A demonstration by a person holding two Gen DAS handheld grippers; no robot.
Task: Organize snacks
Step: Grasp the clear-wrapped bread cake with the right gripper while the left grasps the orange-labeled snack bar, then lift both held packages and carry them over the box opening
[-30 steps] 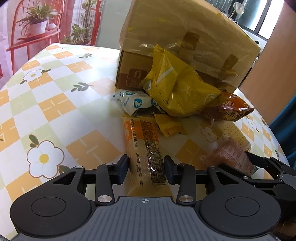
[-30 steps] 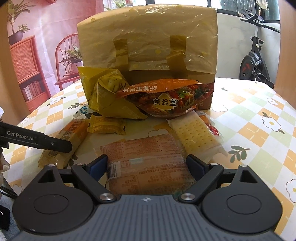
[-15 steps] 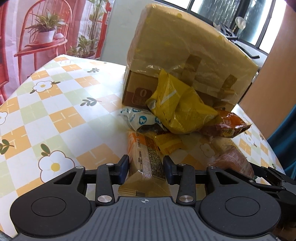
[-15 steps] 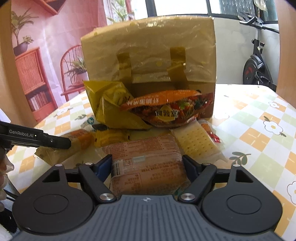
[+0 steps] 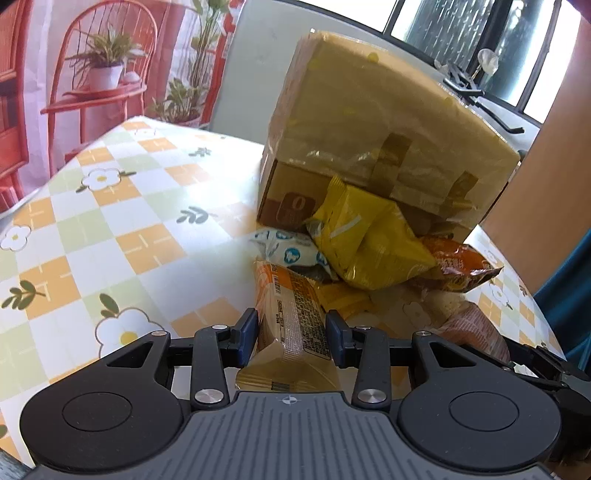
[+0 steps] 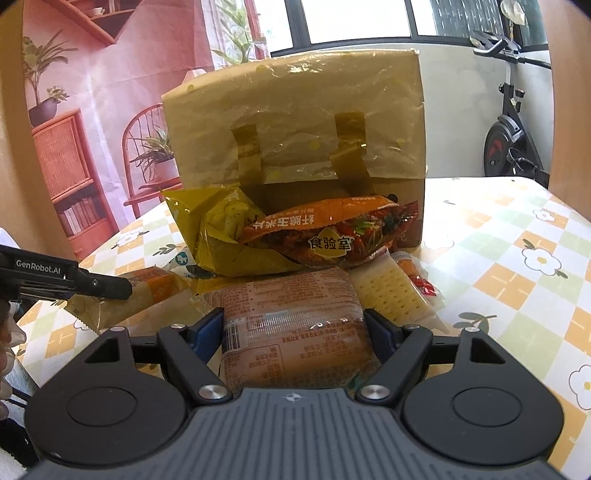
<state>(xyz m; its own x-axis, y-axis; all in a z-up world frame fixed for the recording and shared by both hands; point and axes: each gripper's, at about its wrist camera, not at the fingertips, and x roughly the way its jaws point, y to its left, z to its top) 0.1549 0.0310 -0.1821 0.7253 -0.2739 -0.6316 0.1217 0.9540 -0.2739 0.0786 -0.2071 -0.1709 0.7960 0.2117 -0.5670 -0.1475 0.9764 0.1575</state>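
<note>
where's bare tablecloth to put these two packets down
Open tablecloth lies left of the cardboard box, and more to the box's right, past the cracker pack. In front of the box it is crowded: yellow bag, orange bag.

A: Checked tablecloth [image 5: 122,236], orange and green squares, white daisies all over it.

B: Far left, a red wire chair [image 5: 99,74] carrying a potted plant [image 5: 105,61].

A: From the right-hand camera, an exercise bike [image 6: 513,136] stands far right under the window [image 6: 354,18].

B: And a rattan bookcase [image 6: 70,177] far left, books on its lower shelf.
</note>
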